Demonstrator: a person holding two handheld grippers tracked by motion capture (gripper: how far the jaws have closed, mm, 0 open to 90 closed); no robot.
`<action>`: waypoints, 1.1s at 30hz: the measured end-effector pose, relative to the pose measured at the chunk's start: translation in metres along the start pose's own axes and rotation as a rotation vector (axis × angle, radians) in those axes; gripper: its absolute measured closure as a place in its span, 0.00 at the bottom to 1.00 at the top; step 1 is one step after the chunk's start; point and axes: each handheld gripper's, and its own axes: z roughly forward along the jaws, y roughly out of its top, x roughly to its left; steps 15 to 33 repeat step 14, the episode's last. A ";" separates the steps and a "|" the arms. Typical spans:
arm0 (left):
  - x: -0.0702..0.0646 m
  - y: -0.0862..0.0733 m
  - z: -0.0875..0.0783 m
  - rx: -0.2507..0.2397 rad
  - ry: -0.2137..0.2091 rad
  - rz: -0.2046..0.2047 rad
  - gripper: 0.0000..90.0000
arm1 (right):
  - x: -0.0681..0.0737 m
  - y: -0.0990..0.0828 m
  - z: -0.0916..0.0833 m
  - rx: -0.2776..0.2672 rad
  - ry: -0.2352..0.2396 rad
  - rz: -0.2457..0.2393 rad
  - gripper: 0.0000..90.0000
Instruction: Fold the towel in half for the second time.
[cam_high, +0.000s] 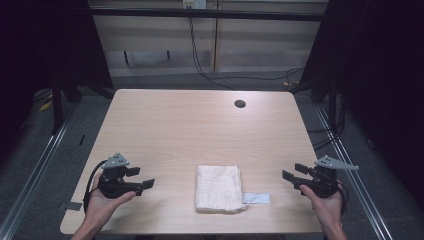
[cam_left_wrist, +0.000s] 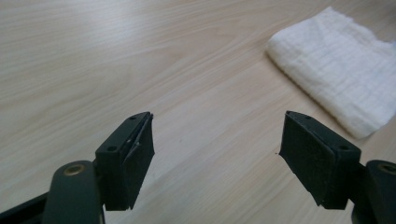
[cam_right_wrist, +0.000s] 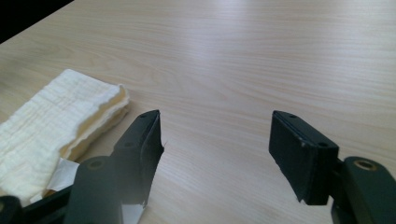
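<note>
Over on my left, my left gripper (cam_high: 142, 179), the black two-jaw tool with the grey three-cornered plate on top, sits in my left hand (cam_high: 102, 204) at about eight o'clock on the pale wood-grain table (cam_high: 200, 125). Its jaws stand wide apart with nothing between them, bare tabletop showing through the gap in the left gripper view, and its black pads (cam_left_wrist: 140, 161) touch nothing. From that view the folded white waffle-weave cloth (cam_left_wrist: 336, 86) lies off at two o'clock, well clear of the jaws.

Centre now: the cloth (cam_high: 218, 188) rests flat at six o'clock on the table, near the front edge, folded into a neat upright rectangle. A small white paper tag (cam_high: 256, 198) pokes out at its lower right corner, lying flat on the wood. Far back at one o'clock, a small dark round hole (cam_high: 240, 104) marks the tabletop.

And on my right, my right gripper (cam_high: 292, 172), same black build, grey plate on top, is held in my right hand (cam_high: 327, 207) at four o'clock, pointing in towards the cloth. Its jaws are spread wide too, gripping nothing, only wood between them. In the right gripper view the cloth (cam_right_wrist: 56, 121) sits at nine to ten o'clock, its layered folded edges facing me, just beside my left-hand jaw but apart from it.
</note>
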 end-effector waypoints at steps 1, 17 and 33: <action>0.002 -0.004 -0.001 -0.002 0.009 -0.009 0.28 | -0.001 -0.003 -0.001 0.007 -0.001 -0.005 0.38; 0.025 -0.027 -0.010 -0.084 0.115 -0.128 0.27 | -0.012 -0.020 -0.001 0.025 -0.063 0.030 0.34; 0.025 -0.027 -0.010 -0.084 0.115 -0.128 0.27 | -0.012 -0.020 -0.001 0.025 -0.063 0.030 0.34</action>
